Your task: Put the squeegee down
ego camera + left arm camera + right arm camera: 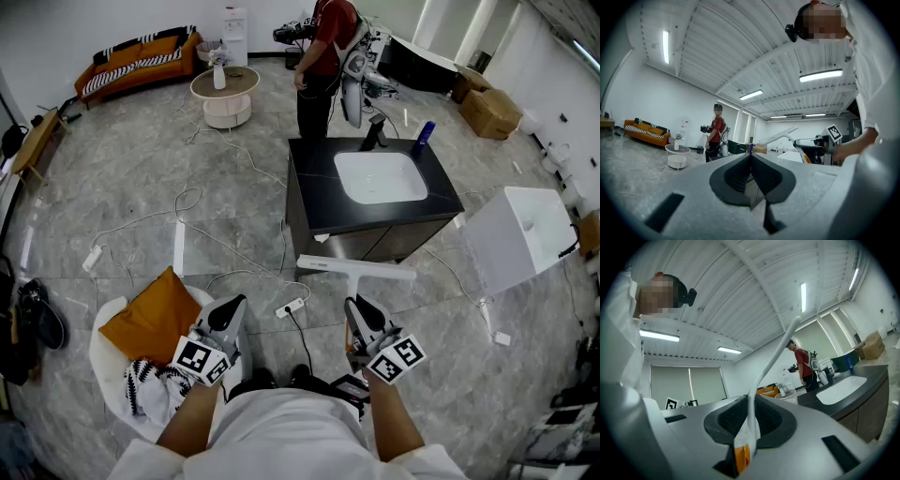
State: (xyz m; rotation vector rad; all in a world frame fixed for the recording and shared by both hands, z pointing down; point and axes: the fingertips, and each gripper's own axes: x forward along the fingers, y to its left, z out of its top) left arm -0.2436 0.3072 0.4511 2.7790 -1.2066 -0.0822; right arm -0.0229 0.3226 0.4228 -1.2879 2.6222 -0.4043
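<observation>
Held tool: the squeegee (356, 270) is in the right claw (750, 401), which is clenched on its white handle low down. The right gripper view shows an orange piece at the handle's base, just below the pads, and the handle rising out of the claw and curving up to the right. The head view misses the orange piece but gives the whole tool: T-shaped, with the long blade bar crosswise at the top. It is held up in front of the dark sink cabinet (323, 202). Whether the bar touches the cabinet cannot be told.

Other side: the left claw (751, 157) is closed tight, pads meeting, nothing between them. The head view places it low at the left, near an orange cushion (155, 314) lying on a white chair (103, 361). Only the left gripper view catches the other gripper side-on at far right, with its marker cube and the white bar slanting above it.

Cabinet surface: black top, a white basin (380, 176) set in it, and a blue bottle (424, 134) at the back right. The right gripper view shows the basin from the side.

A person in a red shirt (330, 42) stands behind the cabinet and appears in all three views. The round table (225, 94) and orange sofa (141, 56) show in the head and left gripper views. Head view only: a power strip (291, 307) and loose cables on the grey floor, and a white box (520, 234) to the right of the cabinet.
</observation>
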